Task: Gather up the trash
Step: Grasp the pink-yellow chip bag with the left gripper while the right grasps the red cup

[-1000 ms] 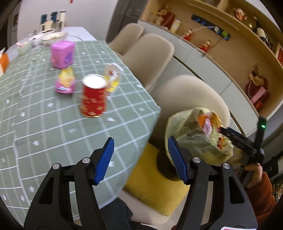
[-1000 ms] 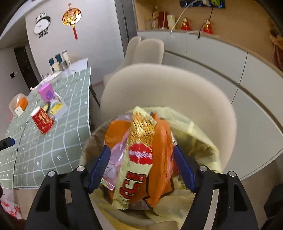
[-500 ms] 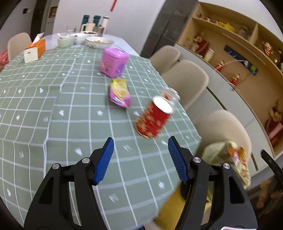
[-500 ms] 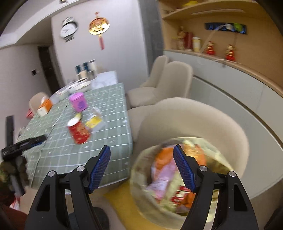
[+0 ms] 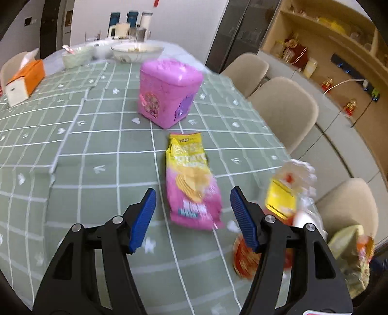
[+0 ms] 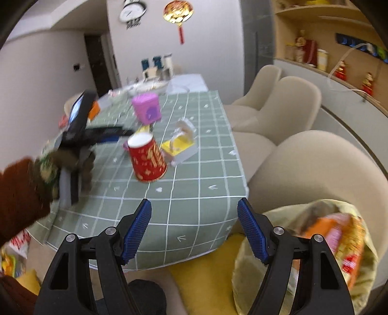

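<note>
Chips bag [image 5: 191,179] lies between my left gripper's [image 5: 192,219] spread fingers; my right gripper [image 6: 194,230], fingers apart, empty, hangs beside the trash bag [image 6: 322,244].

pink box [image 5: 169,93] on green checked tablecloth [image 5: 72,150], orange tissue box [image 5: 25,81], white bowls [image 5: 137,51], beige chairs [image 5: 283,109], wall clock [image 6: 133,9]

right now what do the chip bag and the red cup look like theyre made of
Chip bag: likely thin plastic film, glossy, with a crinkled, printed pink and yellow surface.
Red cup: probably paper, matte, with a white inside and gold print; blur leaves this open.
</note>
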The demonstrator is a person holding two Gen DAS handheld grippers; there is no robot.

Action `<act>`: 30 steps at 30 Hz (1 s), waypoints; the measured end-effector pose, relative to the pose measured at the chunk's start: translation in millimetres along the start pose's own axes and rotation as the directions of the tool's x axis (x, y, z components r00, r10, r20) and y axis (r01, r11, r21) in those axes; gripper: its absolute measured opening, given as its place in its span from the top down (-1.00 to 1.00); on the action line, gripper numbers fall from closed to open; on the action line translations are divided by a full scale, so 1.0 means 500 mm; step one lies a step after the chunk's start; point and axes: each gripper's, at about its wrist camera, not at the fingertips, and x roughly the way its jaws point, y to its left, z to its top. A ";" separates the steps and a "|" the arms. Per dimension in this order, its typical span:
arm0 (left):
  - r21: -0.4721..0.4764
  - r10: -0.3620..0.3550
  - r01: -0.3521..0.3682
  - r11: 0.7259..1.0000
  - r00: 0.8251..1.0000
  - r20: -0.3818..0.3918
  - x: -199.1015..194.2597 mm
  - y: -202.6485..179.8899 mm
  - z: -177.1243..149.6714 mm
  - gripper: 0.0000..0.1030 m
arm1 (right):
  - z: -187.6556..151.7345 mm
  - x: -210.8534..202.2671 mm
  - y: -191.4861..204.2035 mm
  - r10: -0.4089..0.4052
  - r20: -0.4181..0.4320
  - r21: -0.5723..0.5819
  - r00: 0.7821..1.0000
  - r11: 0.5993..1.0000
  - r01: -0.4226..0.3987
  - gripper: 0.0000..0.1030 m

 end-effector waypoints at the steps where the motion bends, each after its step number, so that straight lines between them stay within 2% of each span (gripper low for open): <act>1: 0.000 0.023 -0.023 1.000 1.000 -0.020 0.019 0.001 0.002 -0.09 | -0.002 0.016 0.005 0.001 -0.012 -0.011 1.000 1.000 -0.001 -0.35; 3: -0.004 0.033 -0.033 0.999 0.998 -0.059 0.048 0.005 0.001 0.55 | -0.008 0.044 0.017 0.003 -0.032 -0.032 0.999 0.999 -0.004 -0.35; 8: -0.049 -0.022 0.018 0.999 0.997 -0.080 0.038 0.018 -0.022 0.76 | -0.029 0.102 0.040 -0.023 -0.086 -0.152 0.996 0.988 0.010 -0.35; 11: -0.068 -0.039 0.034 0.997 0.996 -0.085 0.007 0.017 -0.035 0.79 | -0.034 0.133 0.039 0.010 -0.114 -0.150 0.993 0.988 -0.027 -0.35; 15: -0.041 -0.010 0.007 0.999 0.996 -0.086 -0.032 0.011 -0.056 0.79 | -0.022 0.167 0.048 0.017 -0.133 -0.135 0.991 0.990 -0.036 -0.35; 21: -0.049 -0.012 0.007 0.999 0.994 -0.107 -0.071 0.029 -0.090 0.79 | 0.016 0.176 0.092 -0.008 -0.057 -0.189 0.998 0.982 -0.003 -0.35; 22: -0.061 -0.012 0.005 0.998 0.994 -0.110 -0.081 0.035 -0.100 0.79 | 0.022 0.177 0.096 0.012 -0.053 -0.188 0.999 0.982 -0.022 -0.35; 25: -0.096 -0.011 -0.001 0.995 0.993 -0.120 -0.100 0.053 -0.125 0.79 | 0.038 0.192 0.109 0.140 -0.059 -0.206 0.988 0.967 -0.150 -0.35; 26: -0.108 -0.014 0.000 0.994 0.992 -0.126 -0.104 0.059 -0.132 0.79 | 0.042 0.197 0.116 0.150 -0.053 -0.221 0.987 0.962 -0.158 -0.35; 30: -0.125 -0.024 0.008 0.992 0.992 -0.125 -0.116 0.076 -0.155 0.79 | 0.084 0.243 0.149 0.109 0.005 -0.254 0.994 0.962 -0.104 -0.35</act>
